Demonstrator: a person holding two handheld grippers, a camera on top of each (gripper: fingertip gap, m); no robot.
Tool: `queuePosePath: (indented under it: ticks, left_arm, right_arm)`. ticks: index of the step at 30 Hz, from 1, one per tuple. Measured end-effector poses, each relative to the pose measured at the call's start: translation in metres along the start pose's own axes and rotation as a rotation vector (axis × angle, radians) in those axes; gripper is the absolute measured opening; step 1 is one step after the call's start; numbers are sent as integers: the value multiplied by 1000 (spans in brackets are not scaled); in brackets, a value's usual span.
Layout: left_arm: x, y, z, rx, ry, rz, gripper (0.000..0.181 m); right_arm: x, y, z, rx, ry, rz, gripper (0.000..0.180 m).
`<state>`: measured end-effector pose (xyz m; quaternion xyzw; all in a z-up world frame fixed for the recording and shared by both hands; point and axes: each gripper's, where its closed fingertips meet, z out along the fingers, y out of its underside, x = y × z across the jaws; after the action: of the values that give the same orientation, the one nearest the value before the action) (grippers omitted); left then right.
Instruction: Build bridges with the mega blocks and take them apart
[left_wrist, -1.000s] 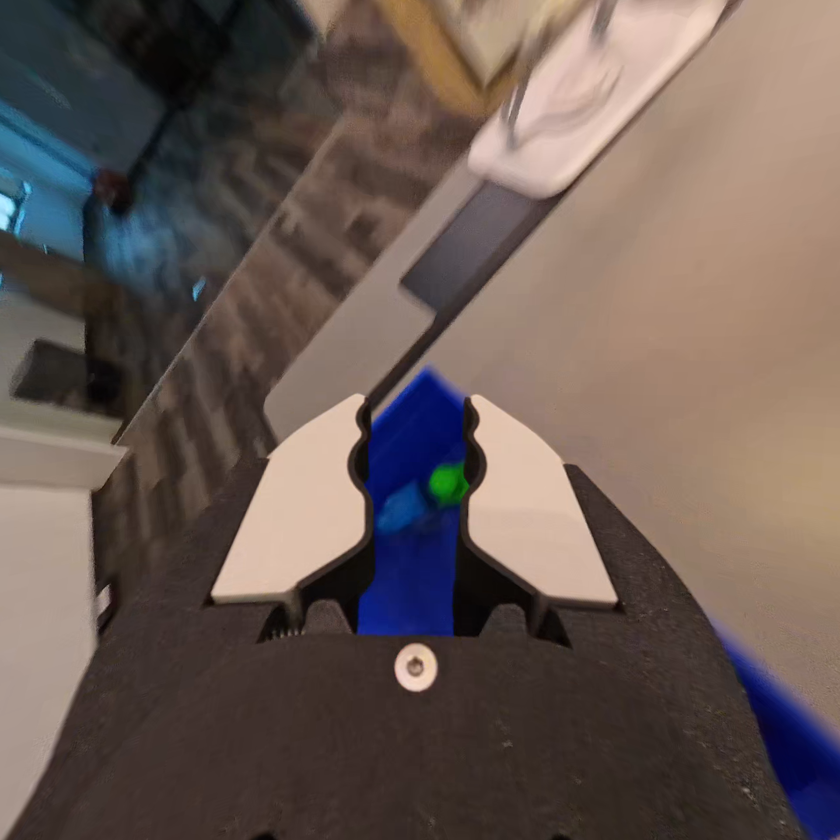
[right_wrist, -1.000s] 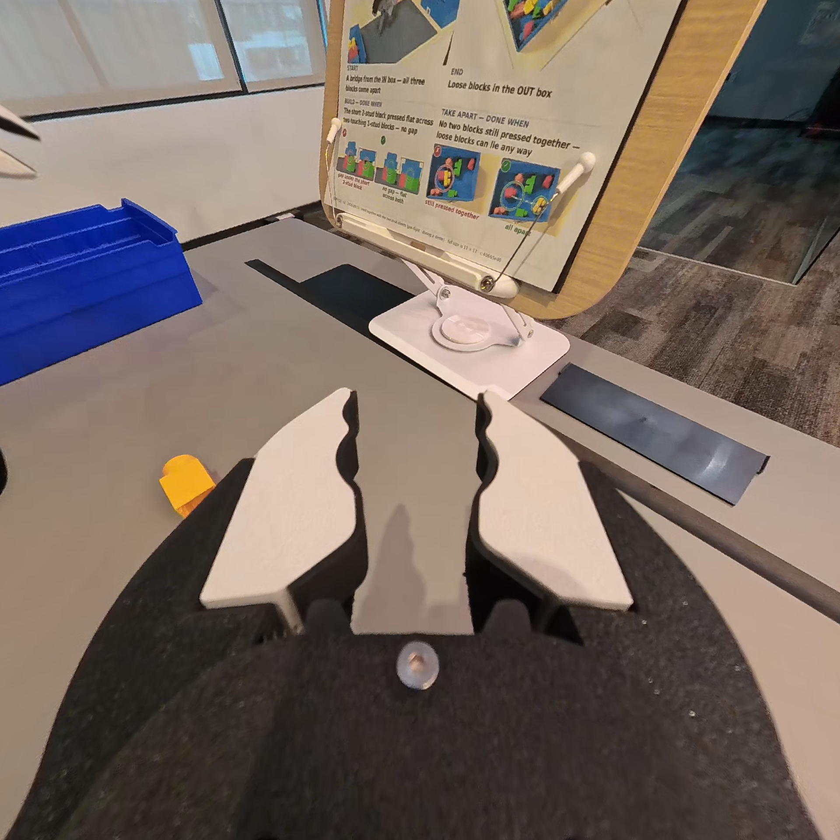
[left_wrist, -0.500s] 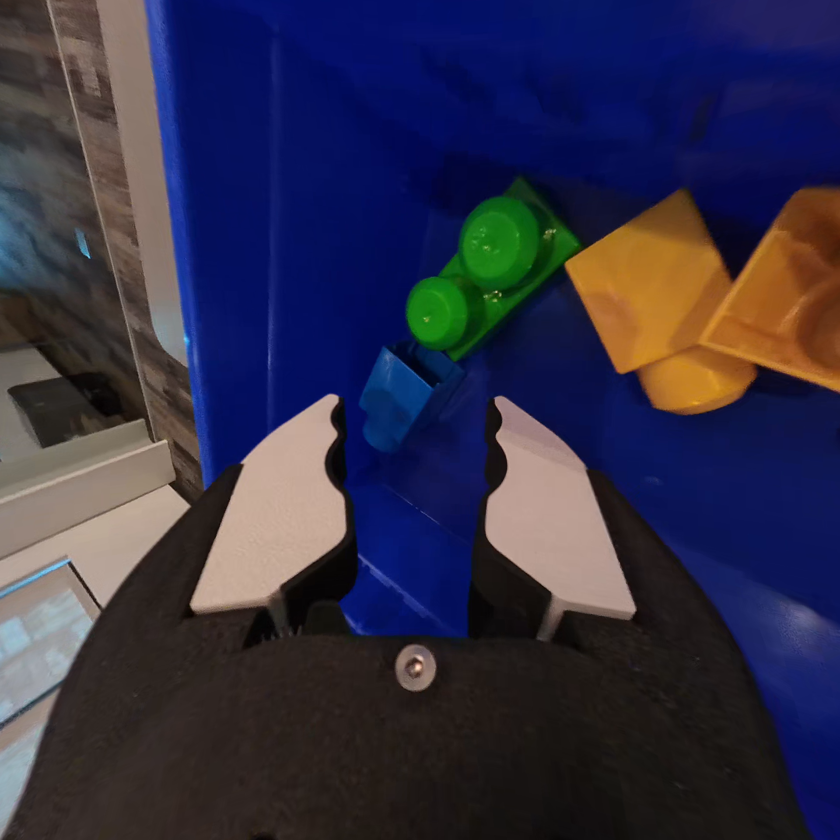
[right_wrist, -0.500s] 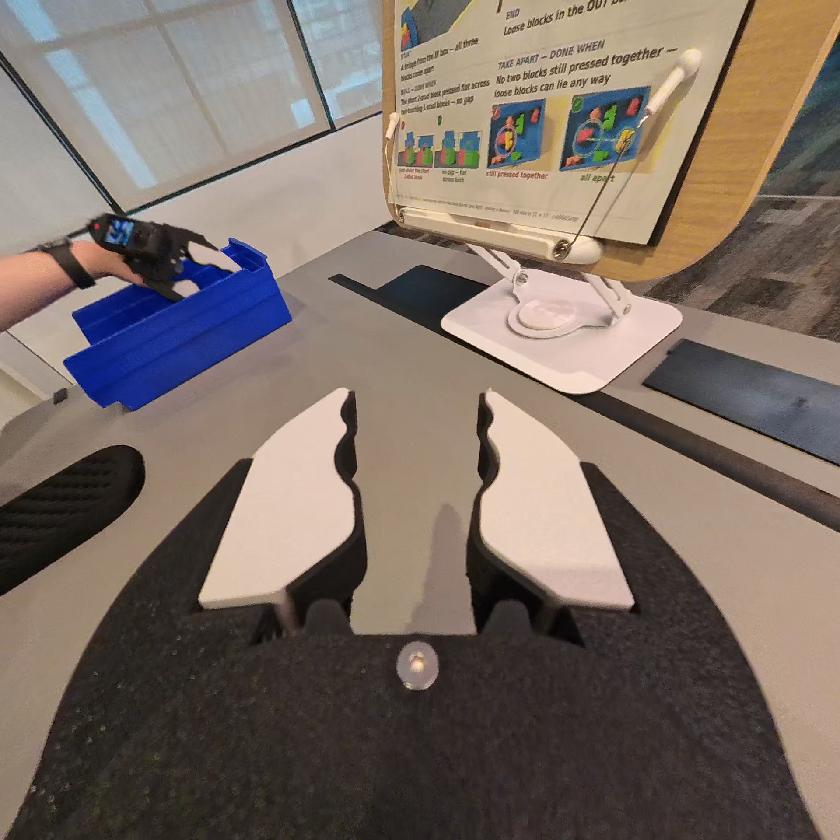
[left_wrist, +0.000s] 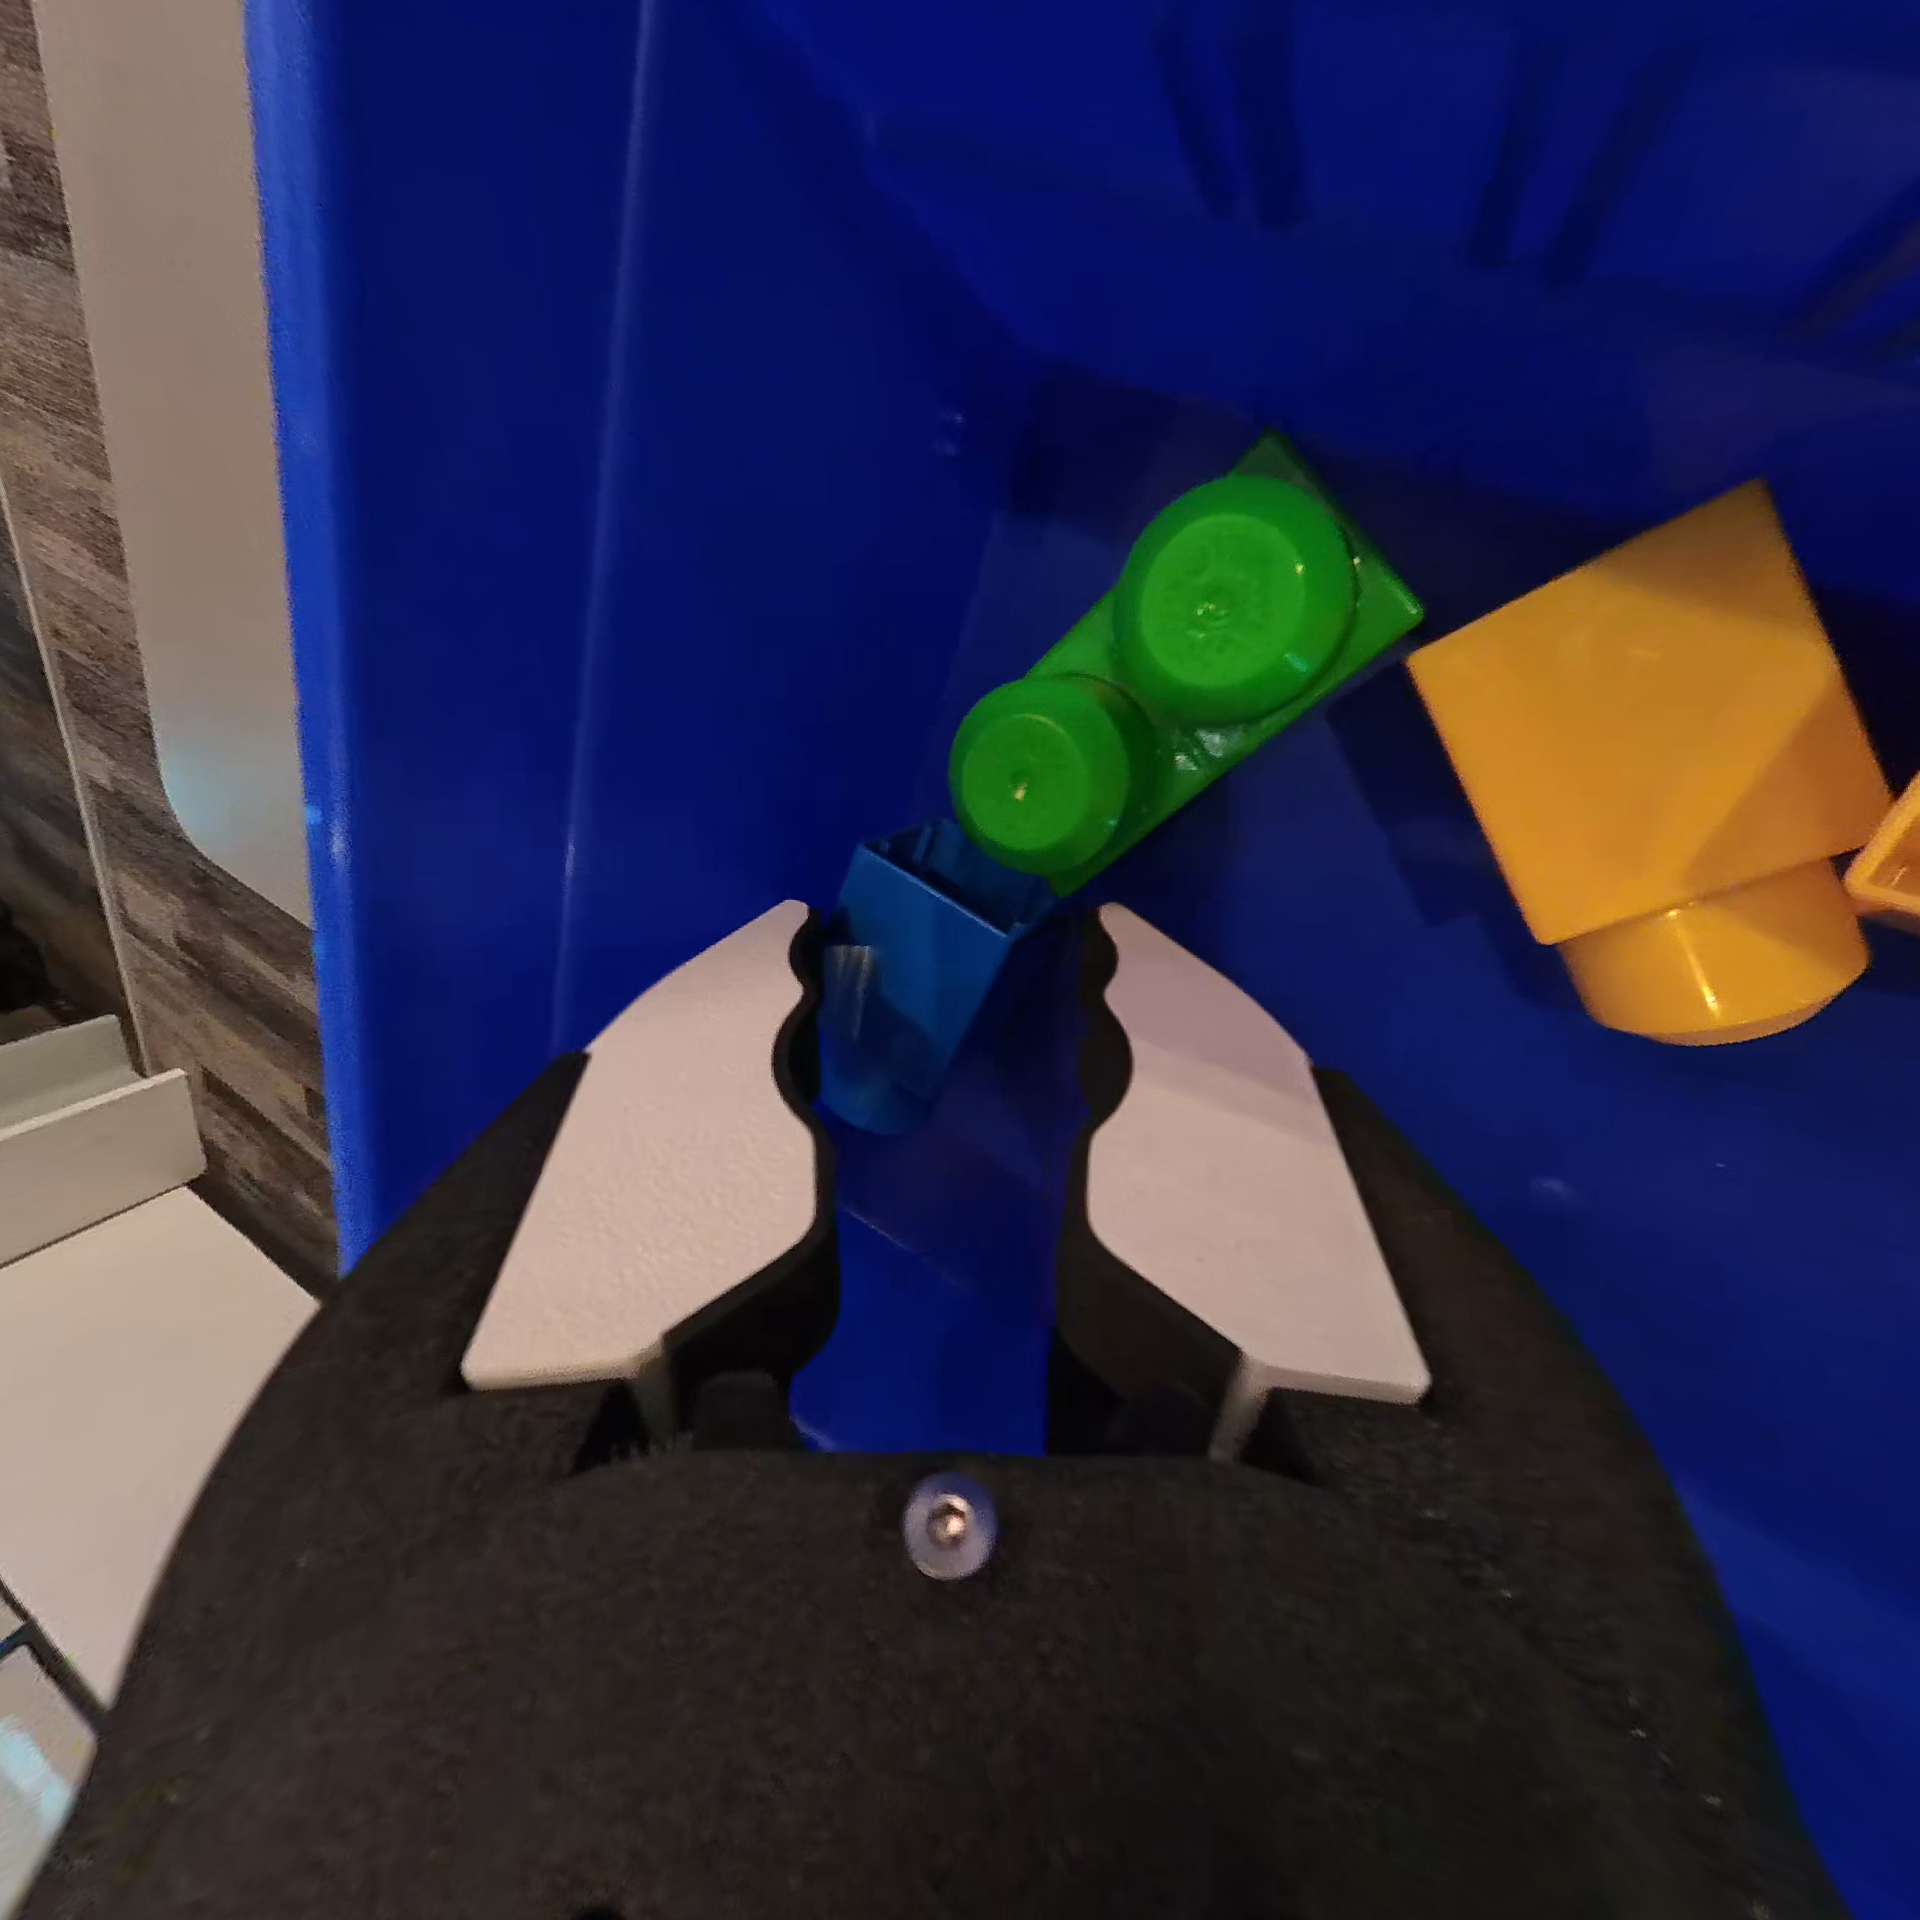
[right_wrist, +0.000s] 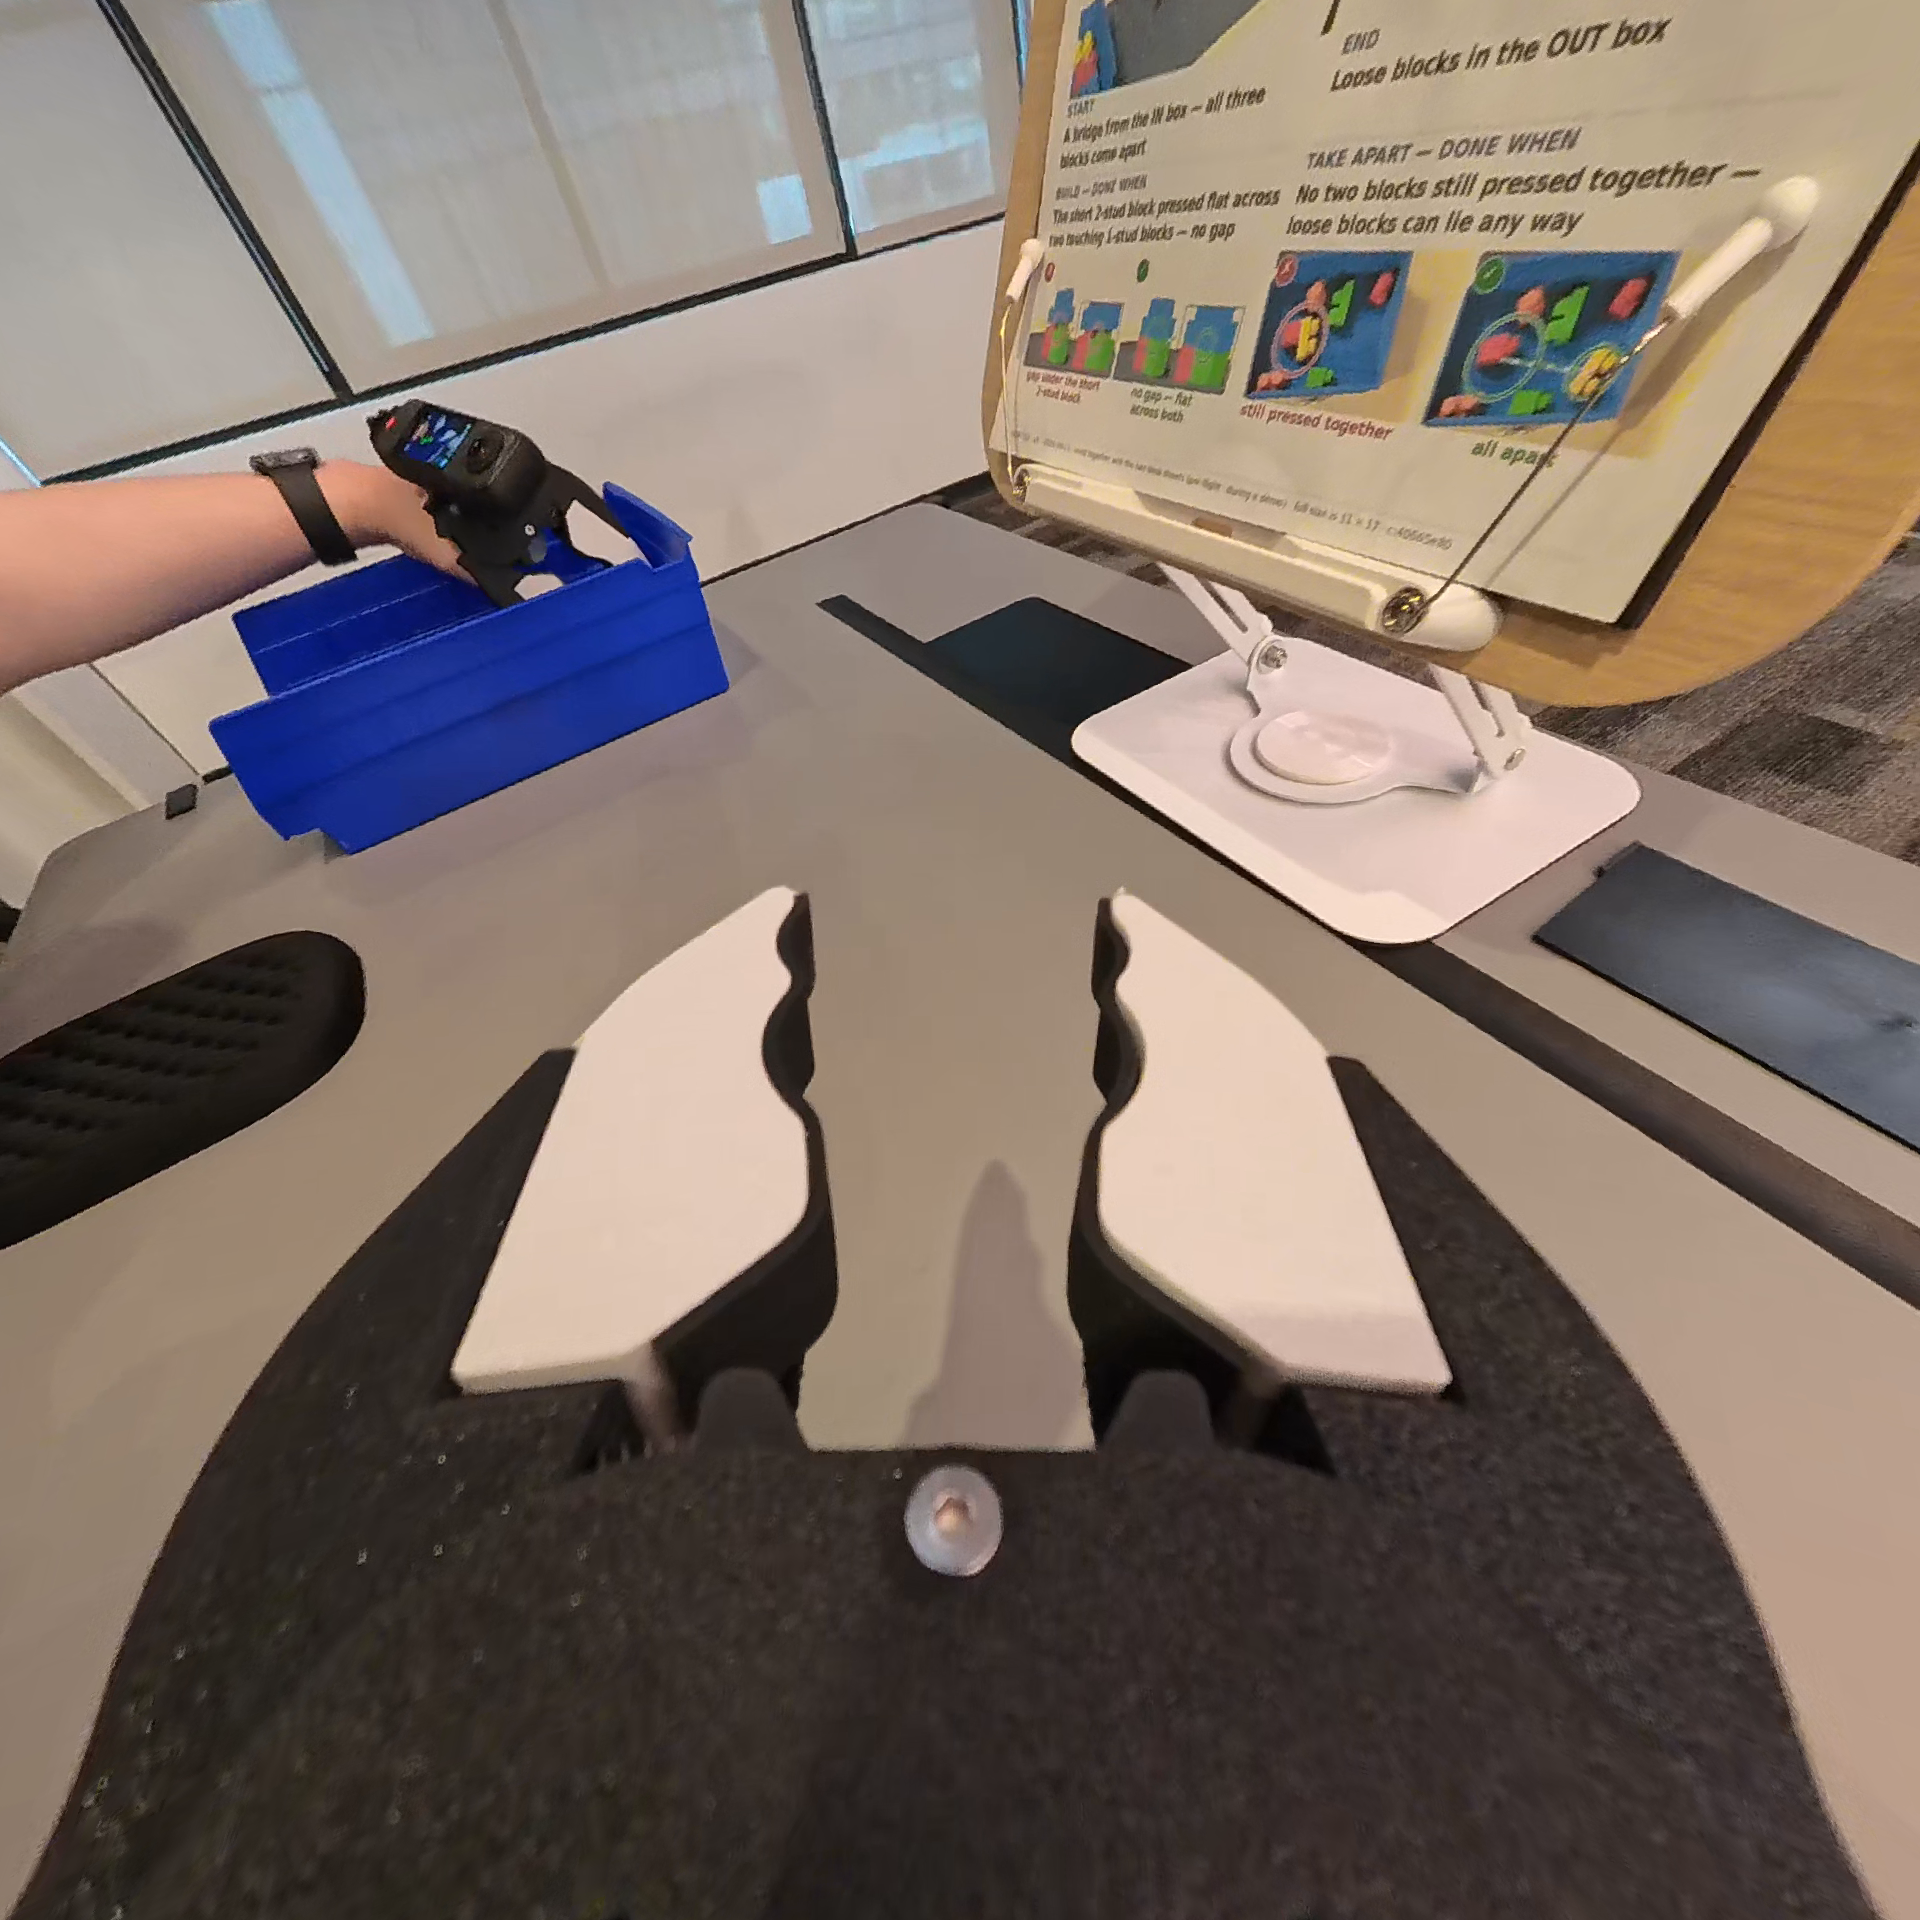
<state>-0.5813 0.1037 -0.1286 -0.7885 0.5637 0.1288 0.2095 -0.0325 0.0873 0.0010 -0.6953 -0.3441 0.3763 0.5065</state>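
Blue block (left_wrist: 909, 992) between parted left gripper (left_wrist: 945, 925)

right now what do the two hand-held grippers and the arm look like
Each hand-held gripper, left and right, has a textured black body, two pale grey wavy-edged fingers and a silver screw. The left carries a small black camera; the person's wrist wears a black watch.

- Grey table (right_wrist: 935, 831) fills the middle.
- Frosted windows (right_wrist: 468, 156) at eleven o'clock.
- Mottled carpet (right_wrist: 1766, 727) at three o'clock.
- Black chair (right_wrist: 156, 1060) at nine o'clock.

Office, glass partitions (right_wrist: 520, 156), carpet tiles (right_wrist: 1766, 727)
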Motion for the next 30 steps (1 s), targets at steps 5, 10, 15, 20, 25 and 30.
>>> queuePosePath:
  ticks: [5,10,15,20,25,30]
  left_arm:
    - [15,4,-5,-10,3,-37,55]
    - [13,3,-20,28,-23,-38,43]
    - [14,7,-15,-1,64,-59,48]
    - [20,8,-5,-38,106,-75,44]
    - [13,7,-23,-17,92,-83,47]
    - [25,29,-32,-162,112,49,58]
  right_arm:
    - [-4,0,0,-7,-20,-10,51]
    - [-8,2,5,-18,-37,-12,52]
    - [-13,8,9,-49,-60,-16,54]
    - [-16,11,10,-72,-68,-34,54]
    - [-15,12,10,-75,-72,-31,54]
    - [-15,18,14,-99,-79,-28,54]
